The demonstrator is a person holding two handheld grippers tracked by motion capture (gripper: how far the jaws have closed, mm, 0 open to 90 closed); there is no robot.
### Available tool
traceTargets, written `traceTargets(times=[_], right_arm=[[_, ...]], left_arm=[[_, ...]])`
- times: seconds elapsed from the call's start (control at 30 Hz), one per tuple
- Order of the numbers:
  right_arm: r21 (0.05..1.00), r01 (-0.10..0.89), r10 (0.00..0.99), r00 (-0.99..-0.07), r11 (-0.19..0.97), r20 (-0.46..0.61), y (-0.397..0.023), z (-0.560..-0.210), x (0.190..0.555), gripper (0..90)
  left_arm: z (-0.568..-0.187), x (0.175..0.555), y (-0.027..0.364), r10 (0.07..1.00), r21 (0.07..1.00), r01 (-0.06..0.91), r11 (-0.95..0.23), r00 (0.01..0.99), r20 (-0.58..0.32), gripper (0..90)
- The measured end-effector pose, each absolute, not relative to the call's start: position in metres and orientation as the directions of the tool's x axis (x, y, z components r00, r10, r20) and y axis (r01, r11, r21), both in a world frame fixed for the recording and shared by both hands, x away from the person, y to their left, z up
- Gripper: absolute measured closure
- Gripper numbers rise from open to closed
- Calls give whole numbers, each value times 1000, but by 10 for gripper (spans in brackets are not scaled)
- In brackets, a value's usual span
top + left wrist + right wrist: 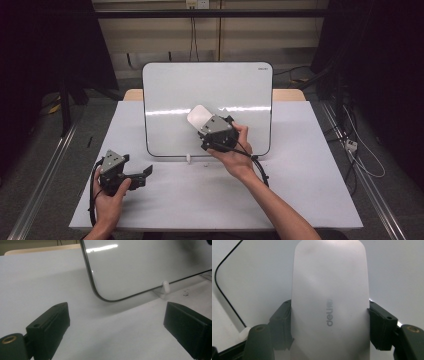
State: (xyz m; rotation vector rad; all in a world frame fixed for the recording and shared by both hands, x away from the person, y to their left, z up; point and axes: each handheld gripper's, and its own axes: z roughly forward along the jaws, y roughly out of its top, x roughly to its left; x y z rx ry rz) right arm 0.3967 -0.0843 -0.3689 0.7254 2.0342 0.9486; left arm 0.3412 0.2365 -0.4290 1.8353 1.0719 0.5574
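Note:
A white whiteboard [207,95] with a thin black rim lies on the far half of the table. My right gripper [206,126] hovers over the board's lower middle, shut on a white block eraser [199,118]. In the right gripper view the eraser [329,297] stands between both black pads [380,325] and bears grey lettering; the board [249,277] lies behind it. My left gripper [145,174] rests near the table's front left, pointing right. Its jaws stand wide apart with nothing between them in the left gripper view [116,315], facing the board's rounded corner [140,267].
The white table top [200,200] has bare room in front of the board. A small white peg [189,158] sits at the board's near edge, also seen in the left gripper view [165,286]. Dark floor, cables and metal rails flank the table.

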Motion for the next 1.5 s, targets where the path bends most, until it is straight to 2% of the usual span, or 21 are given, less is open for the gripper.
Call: traceTargets(times=[0.23, 0.73, 1.5], right_arm=[[823, 211, 780, -503, 528, -371, -113, -366, 399, 318], [831, 255, 829, -426, 494, -362, -164, -368, 387, 318], [834, 306, 863, -376, 459, -337, -199, -382, 377, 318]], left_arm=[[-431, 344, 239, 850, 867, 458, -195, 520, -84, 66], [-431, 343, 236, 854, 867, 455, -205, 516, -68, 66], [-429, 338, 239, 862, 870, 449, -203, 504, -59, 66]])
